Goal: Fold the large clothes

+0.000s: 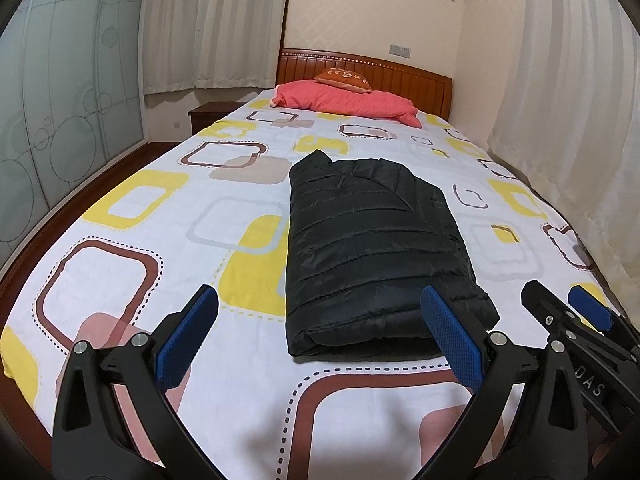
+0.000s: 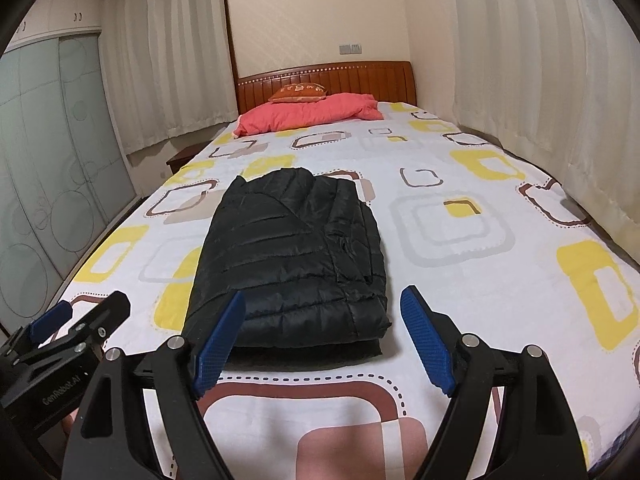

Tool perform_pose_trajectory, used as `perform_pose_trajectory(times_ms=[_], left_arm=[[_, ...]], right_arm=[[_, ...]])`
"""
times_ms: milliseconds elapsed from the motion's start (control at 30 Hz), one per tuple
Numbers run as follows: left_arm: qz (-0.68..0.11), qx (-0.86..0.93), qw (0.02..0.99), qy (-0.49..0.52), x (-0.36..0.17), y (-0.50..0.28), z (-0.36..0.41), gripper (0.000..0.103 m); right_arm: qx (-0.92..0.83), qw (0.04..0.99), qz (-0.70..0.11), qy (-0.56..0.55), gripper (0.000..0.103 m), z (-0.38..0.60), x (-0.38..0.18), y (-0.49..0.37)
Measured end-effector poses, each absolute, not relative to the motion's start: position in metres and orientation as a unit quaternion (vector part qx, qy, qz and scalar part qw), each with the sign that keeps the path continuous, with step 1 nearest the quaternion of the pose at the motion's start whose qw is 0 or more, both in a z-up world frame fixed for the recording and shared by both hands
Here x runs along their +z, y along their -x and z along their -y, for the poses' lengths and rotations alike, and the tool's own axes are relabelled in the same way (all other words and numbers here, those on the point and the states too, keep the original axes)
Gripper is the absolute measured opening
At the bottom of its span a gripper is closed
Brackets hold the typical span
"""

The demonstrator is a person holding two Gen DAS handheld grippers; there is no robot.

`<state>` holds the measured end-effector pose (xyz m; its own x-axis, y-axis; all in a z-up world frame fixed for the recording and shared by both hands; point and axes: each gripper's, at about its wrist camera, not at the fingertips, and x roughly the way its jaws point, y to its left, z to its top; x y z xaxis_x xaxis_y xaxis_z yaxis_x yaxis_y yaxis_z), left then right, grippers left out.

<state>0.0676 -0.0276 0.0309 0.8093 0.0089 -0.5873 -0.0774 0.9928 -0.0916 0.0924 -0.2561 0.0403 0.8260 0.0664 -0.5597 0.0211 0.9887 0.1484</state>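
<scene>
A black quilted puffer jacket (image 1: 368,240) lies folded into a long rectangle on the patterned bed sheet (image 1: 140,208); it also shows in the right wrist view (image 2: 296,256). My left gripper (image 1: 320,320) is open and empty, held above the near end of the jacket, its right finger over the jacket's near right corner. My right gripper (image 2: 324,320) is open and empty over the jacket's near right end. The right gripper (image 1: 560,308) shows at the right of the left wrist view, and the left gripper (image 2: 84,312) at the left of the right wrist view.
A pink folded quilt (image 1: 348,100) with an orange cushion (image 1: 344,78) lies at the wooden headboard (image 1: 420,80). Curtains (image 1: 560,100) hang along the bed's right side. A glass wardrobe (image 1: 60,120) and a nightstand (image 1: 208,114) stand left.
</scene>
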Motion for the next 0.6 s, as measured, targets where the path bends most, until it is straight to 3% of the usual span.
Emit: perform_pose_trajectory(times_ms=[600], left_arm=[[-0.308, 0.023, 0.949, 0.056, 0.0315, -0.0644, 0.0264, 0.101]], right_arm=[[0.015, 0.954, -0.291, -0.071, 0.079, 0.2511, 0.0432, -0.0912]])
